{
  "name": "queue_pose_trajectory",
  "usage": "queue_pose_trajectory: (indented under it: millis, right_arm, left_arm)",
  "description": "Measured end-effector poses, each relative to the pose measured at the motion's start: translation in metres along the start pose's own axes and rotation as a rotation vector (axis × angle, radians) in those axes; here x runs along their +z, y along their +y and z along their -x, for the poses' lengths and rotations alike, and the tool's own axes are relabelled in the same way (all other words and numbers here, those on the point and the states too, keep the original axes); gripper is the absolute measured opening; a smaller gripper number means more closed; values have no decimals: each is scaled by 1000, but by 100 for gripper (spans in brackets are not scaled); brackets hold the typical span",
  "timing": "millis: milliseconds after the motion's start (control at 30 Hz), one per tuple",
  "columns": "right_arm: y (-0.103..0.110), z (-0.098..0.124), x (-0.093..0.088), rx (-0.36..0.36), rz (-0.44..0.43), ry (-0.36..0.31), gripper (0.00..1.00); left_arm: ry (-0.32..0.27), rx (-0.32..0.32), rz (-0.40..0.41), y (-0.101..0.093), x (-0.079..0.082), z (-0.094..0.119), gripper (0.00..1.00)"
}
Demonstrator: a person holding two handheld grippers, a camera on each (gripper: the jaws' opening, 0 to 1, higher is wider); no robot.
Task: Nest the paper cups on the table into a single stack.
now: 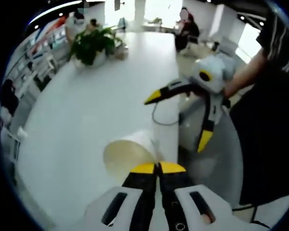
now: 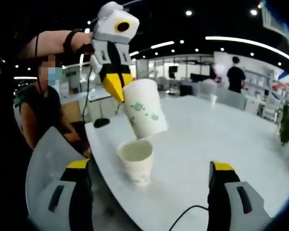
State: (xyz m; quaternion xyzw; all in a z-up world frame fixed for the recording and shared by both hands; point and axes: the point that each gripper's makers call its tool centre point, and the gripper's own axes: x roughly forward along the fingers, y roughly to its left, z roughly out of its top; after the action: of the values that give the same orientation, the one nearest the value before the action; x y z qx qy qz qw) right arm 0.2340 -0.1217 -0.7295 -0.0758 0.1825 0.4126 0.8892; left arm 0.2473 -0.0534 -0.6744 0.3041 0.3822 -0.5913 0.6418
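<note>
**Cup in the air above its partner**

One paper cup [image 2: 145, 109] hangs tilted, pinched at its rim by the left gripper [image 2: 116, 86], just above a second cup [image 2: 136, 161] standing upright near the table's [image 2: 216, 139] near corner. The right gripper [image 2: 149, 180] has its jaws spread wide, holding nothing. A potted plant [image 1: 92, 44] sits at the far end.

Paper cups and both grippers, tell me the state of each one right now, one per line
Held paper cup: lifted off the table, upright and slightly tilted, rim pinched by the left gripper, bottom just above the standing cup.
Standing paper cup: upright on the white table, mouth open, nothing inside yet.
Left gripper: shut on the held cup's rim.
Right gripper: open, holding nothing, jaws wide apart.
</note>
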Motion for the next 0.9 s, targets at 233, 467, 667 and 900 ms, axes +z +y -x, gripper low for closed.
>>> queue_pose_trajectory:
  millis: [233,467,667,900]
  right_arm:
    - [2,3,-3,1,-16,-1,98]
    - [5,6,-8,3,-27,3,98]
    - [7,7,-8,7,-34,-2,97]
    - [6,6,-8,9,-33,-2,97]
  left_arm:
    - [97,15,-36,-5,-16,-10,0]
    - [184,15,-79,-11,-33,-27,0]
    - [206,14,-90,-10,-39,-31,0]
    - [234,15,-125,-9,-38,-38,0]
